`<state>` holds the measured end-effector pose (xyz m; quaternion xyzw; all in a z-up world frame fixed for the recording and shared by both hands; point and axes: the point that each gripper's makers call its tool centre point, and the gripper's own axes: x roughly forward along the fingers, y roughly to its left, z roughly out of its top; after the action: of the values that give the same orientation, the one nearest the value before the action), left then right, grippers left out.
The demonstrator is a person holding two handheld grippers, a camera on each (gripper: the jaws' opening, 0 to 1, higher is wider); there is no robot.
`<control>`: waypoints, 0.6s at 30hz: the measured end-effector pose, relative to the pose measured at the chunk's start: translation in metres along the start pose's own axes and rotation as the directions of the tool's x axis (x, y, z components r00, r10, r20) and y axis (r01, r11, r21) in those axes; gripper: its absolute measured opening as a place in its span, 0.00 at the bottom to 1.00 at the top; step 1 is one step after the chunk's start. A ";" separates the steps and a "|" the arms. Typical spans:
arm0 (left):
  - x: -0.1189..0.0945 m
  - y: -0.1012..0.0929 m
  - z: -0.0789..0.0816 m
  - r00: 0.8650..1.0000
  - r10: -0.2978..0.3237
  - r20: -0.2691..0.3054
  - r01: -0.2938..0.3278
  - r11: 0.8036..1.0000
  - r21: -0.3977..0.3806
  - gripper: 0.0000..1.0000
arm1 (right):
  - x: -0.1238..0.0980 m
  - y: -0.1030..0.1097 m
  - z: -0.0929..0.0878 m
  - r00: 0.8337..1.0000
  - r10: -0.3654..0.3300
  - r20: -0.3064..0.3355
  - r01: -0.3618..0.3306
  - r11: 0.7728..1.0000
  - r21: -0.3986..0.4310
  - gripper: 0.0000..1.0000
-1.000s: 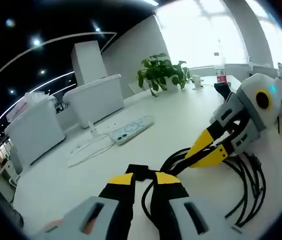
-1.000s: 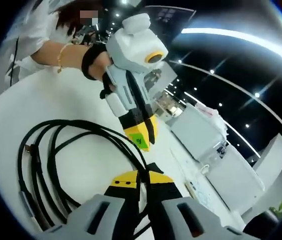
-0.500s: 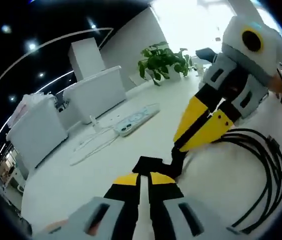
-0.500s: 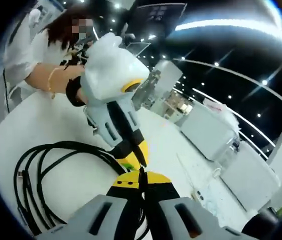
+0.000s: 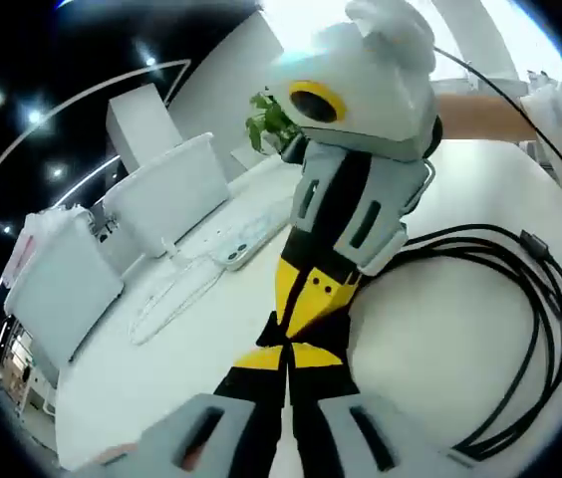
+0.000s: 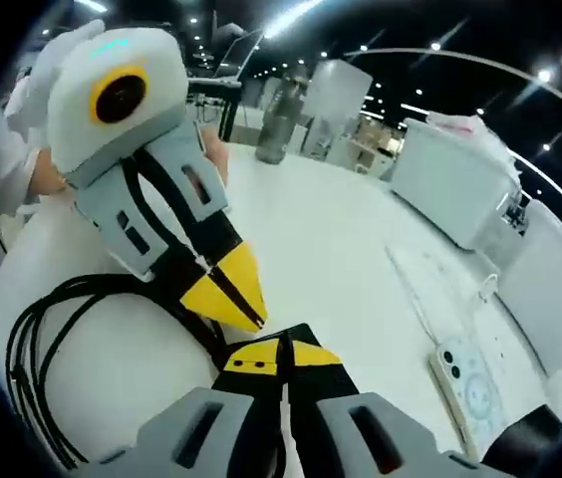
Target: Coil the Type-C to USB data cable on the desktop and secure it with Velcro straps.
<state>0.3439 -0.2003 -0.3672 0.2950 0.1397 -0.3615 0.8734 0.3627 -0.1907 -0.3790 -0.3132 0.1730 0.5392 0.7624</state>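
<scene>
A black data cable (image 5: 460, 237) lies in loose loops on the white table (image 5: 430, 339). The same loops show at the left in the right gripper view (image 6: 17, 358). My left gripper (image 5: 286, 357) is shut on a short black strap piece at the coil's near side. My right gripper (image 5: 301, 317) comes down from above, tip to tip with the left one. In its own view my right gripper (image 6: 281, 354) is shut on the cable strands. The left gripper (image 6: 251, 321) touches it there from the upper left. The grip points themselves are hidden by the jaws.
A pale phone (image 5: 241, 249) and a thin white cable (image 5: 171, 289) lie further out on the table; the phone (image 6: 465, 383) sits right of my right gripper. White bins (image 5: 171, 194), a plant (image 5: 266, 124) and a dark bottle (image 6: 276, 119) stand beyond. A person's arm (image 5: 480, 110) holds the right gripper.
The two grippers have closed in on each other, their tips now meeting. The right gripper has swung up over the left one. The coil stays on the table.
</scene>
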 end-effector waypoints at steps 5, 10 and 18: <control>0.001 0.000 -0.002 1.000 -0.005 0.014 0.005 1.000 -0.022 0.03 | 0.008 -0.010 0.003 0.998 -0.056 -0.004 0.056 0.998 -0.030 0.04; -0.006 0.005 -0.005 0.999 0.037 0.015 -0.035 0.996 -0.076 0.03 | 0.009 -0.032 0.003 0.976 -0.209 0.066 0.212 0.976 -0.042 0.05; -0.032 0.039 0.000 0.974 0.192 0.124 -0.145 0.938 -0.316 0.03 | -0.014 -0.011 0.021 0.979 -0.022 0.203 -0.016 0.982 0.186 0.01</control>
<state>0.3492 -0.1611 -0.3365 0.1391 0.1008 -0.2808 0.9443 0.3662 -0.1890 -0.3520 -0.1834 0.1431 0.5488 0.8029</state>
